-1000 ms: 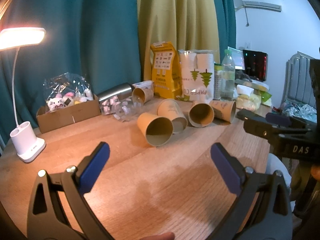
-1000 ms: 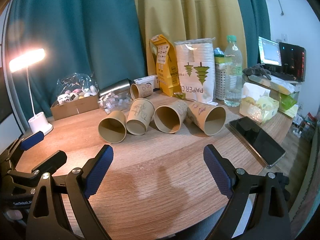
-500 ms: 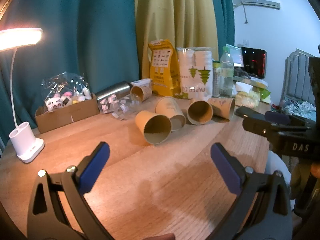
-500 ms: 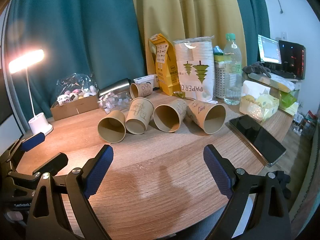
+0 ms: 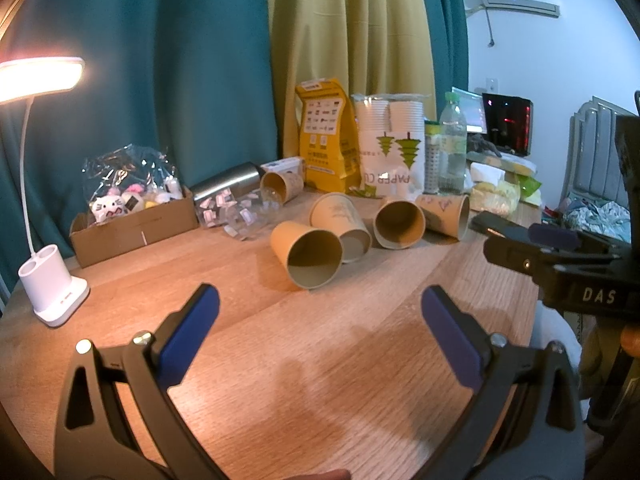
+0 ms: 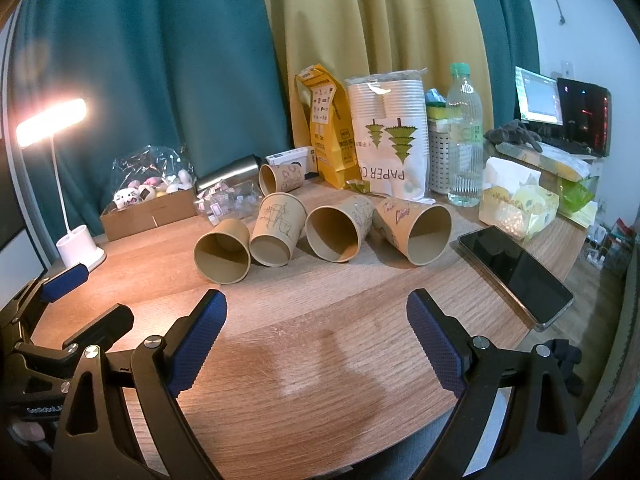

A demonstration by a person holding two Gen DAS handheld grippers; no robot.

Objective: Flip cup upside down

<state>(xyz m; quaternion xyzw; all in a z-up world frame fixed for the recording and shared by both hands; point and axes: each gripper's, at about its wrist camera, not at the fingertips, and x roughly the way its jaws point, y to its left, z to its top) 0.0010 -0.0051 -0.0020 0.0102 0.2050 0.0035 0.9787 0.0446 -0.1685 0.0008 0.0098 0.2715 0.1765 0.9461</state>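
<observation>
Plainly, no cup had been gripped yet. At the far left a lamp (image 6: 60, 184) lit the table (image 6: 320, 344), with a box (image 6: 140, 212) of trinkets beside it. The left gripper (image 5: 320, 312) hovered low over bare wood, its blue pads spread wide and empty, aimed at the leftmost cup (image 5: 308, 254). That cup lay on its side, mouth toward the camera, touching the second cup (image 6: 276, 230) in a row of four fallen cups near the middle of the table. A third cup (image 6: 336, 232) and a fourth cup (image 6: 416, 232) lay to the right, all mouths forward; a fifth cup (image 6: 280, 178) lay behind, by a steel flask (image 6: 232, 172). The right gripper (image 6: 316, 316) was likewise spread wide, holding nothing, well short of the row. Farther right a phone (image 6: 516, 272) lay near the table edge.

To do the step well, I would judge one gripper should close across a cup's wall midway along, gently, since thin paper crushes. Taking an end cup would avoid knocking its neighbours. The wrist should then roll until the mouth faced down, and set the rim flat on open wood in front of the row.
</observation>
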